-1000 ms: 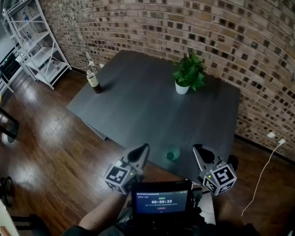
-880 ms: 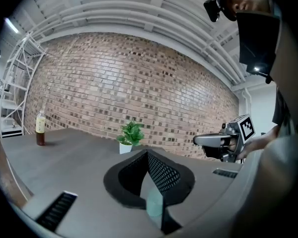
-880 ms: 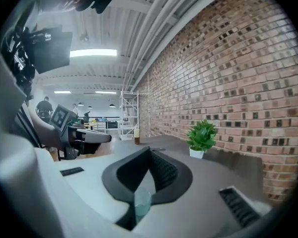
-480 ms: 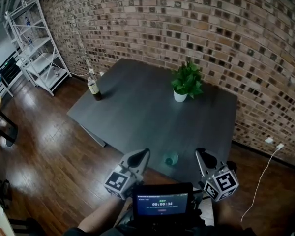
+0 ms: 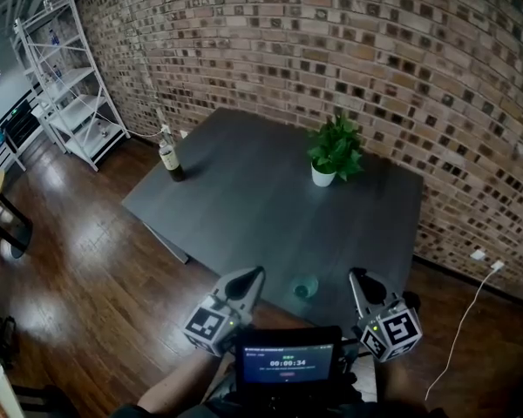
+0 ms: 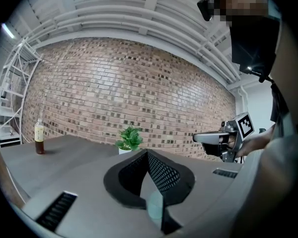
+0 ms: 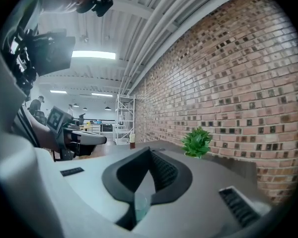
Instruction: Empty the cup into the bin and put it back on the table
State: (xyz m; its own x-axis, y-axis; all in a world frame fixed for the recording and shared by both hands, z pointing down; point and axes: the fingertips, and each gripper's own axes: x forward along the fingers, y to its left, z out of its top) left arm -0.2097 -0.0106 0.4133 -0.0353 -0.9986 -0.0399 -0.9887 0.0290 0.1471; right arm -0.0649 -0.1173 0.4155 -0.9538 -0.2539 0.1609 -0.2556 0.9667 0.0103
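Jaws closed and empty on both the left gripper (image 5: 254,273) and right gripper (image 5: 356,276), which flank a small translucent green cup (image 5: 305,286) standing on the dark grey table (image 5: 244,200).

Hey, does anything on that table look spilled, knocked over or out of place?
Nothing looks spilled or tipped. The green cup, potted plant and bottle all appear upright on the dark table. The cup does sit close to the table's near edge, and the bottle close to its left edge.
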